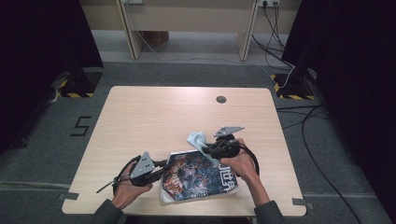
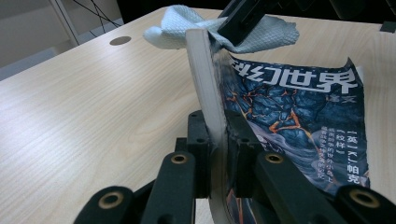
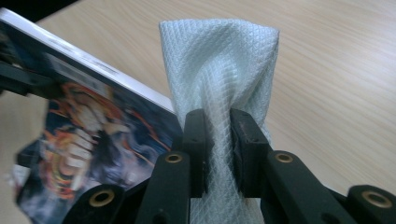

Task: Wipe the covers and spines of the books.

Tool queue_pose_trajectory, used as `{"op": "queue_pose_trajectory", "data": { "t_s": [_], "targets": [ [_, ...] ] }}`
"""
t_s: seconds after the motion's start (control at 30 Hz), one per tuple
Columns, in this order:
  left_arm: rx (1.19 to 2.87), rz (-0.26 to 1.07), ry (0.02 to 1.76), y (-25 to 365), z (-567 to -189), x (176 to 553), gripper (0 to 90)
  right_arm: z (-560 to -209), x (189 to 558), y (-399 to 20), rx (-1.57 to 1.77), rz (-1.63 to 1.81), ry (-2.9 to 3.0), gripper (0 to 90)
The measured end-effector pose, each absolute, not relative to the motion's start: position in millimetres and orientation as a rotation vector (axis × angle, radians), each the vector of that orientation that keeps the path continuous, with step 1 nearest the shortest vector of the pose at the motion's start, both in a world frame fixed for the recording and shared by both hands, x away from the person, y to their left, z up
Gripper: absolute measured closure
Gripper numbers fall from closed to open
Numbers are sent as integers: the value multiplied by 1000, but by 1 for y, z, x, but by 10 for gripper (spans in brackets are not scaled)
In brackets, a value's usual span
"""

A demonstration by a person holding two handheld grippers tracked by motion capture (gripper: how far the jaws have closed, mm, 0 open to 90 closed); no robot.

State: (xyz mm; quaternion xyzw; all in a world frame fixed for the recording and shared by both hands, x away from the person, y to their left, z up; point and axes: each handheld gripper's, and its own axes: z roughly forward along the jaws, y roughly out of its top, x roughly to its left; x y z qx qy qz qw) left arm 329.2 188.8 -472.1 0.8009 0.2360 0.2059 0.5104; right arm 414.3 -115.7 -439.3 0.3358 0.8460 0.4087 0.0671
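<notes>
A paperback book [image 1: 196, 177] with a dark blue illustrated cover lies near the table's front edge. My left gripper [image 1: 161, 164] is shut on the book's left edge; in the left gripper view its jaws pinch the pale page block [image 2: 205, 88], with the book's cover [image 2: 299, 116] spreading away to the right. My right gripper [image 1: 208, 150] is shut on a light blue woven cloth [image 1: 196, 139] just above the book's far edge. In the right gripper view the cloth [image 3: 219, 65] bunches up between the jaws, with the book [image 3: 93, 121] at the left.
The light wooden table [image 1: 154, 116] has a round cable hole [image 1: 221, 99] near its far edge. Beyond it stand a desk frame and cables on the grey floor. Dark curtains hang on both sides.
</notes>
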Motion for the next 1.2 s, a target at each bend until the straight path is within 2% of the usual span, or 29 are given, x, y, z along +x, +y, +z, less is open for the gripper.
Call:
{"op": "queue_pose_trajectory", "data": {
  "t_s": [0.2,0.87,1.2],
  "targets": [
    [1932,486,582,189,-472,330,815,-442,417,-119,1058,1170,2539,778],
    [1948,500,591,186,-475,330,809,-402,379,-37,706,1285,2607,774],
    [1956,521,568,184,-474,329,806,-400,380,-39,706,1283,2628,773]
  ]
}}
